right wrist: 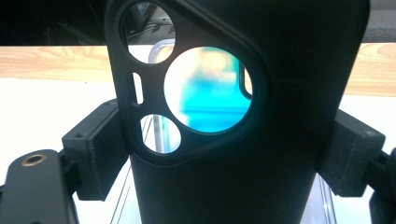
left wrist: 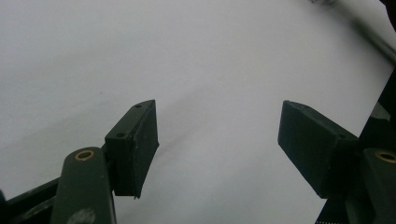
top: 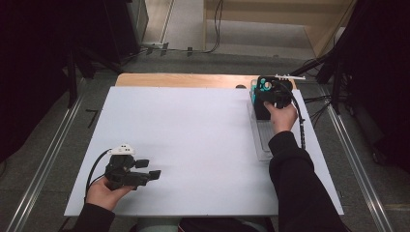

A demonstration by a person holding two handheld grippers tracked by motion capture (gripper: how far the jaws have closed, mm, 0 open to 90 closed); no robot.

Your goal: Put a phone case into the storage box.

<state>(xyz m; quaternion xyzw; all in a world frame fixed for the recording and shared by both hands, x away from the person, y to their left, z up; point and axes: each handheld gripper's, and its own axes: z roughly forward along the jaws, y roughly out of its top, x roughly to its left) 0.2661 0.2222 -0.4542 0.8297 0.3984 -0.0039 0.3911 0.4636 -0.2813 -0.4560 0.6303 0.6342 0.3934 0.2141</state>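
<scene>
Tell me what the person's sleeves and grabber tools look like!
Both sleeves are black. Each hand-held gripper is black with two blocky jaws. The left hand-held gripper has a pale three-cornered plate on top and a black cable; the right hand-held gripper trails a black cable too.

Lab-like recording space, white-topped table (top: 193,135), floor rails (top: 43,169), trailing cables (top: 212,29), dark stands around

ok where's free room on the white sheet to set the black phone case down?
Free: the white sheet between the left gripper and the clear rack, up to the bare wooden strip. Crowded: the far right corner, where the right gripper, shut on the black phone case, sits by a teal case in the rack.
</scene>
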